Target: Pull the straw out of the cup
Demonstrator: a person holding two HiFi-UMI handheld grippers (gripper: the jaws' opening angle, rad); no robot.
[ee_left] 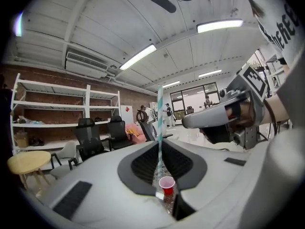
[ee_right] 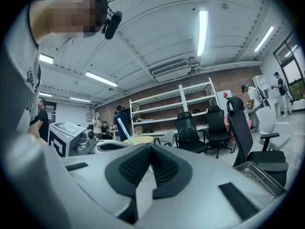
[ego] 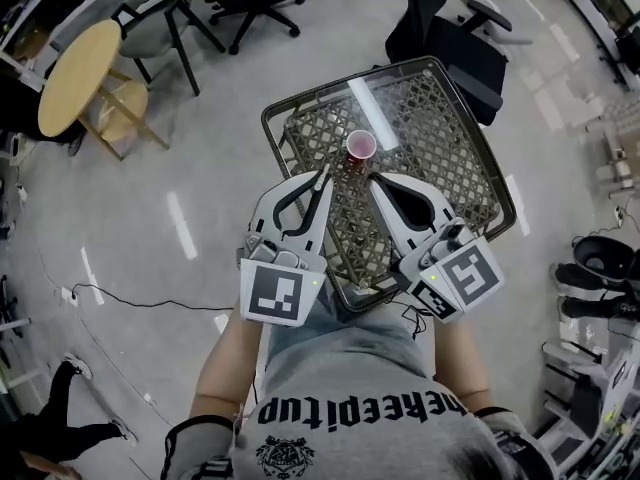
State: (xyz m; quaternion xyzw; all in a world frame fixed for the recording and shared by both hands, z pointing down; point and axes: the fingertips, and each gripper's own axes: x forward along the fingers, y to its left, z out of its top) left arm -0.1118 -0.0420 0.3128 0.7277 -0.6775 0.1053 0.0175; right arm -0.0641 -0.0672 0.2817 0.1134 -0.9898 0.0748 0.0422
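Note:
A red cup (ego: pixel 360 145) stands upright on a wire-mesh table top (ego: pixel 470 158); in the left gripper view the cup (ee_left: pixel 167 184) shows low down, below the jaws. A pale blue straw (ee_left: pixel 159 123) stands upright between the pads of my left gripper (ee_left: pixel 159 144), clear above the cup. My left gripper (ego: pixel 322 176) is shut on the straw, just left of the cup and nearer to me. My right gripper (ego: pixel 374 180) hangs beside it, right of the cup, shut with nothing between its pads (ee_right: pixel 150 149). The straw (ee_right: pixel 123 129) also shows slanted at the left of the right gripper view.
Black office chairs (ego: pixel 450 38) stand beyond the mesh table. A round wooden table (ego: pixel 80 73) with a stool is at the far left. A cable (ego: pixel 130 298) lies on the floor at the left. Shelving (ee_left: pixel 57 109) lines the brick wall.

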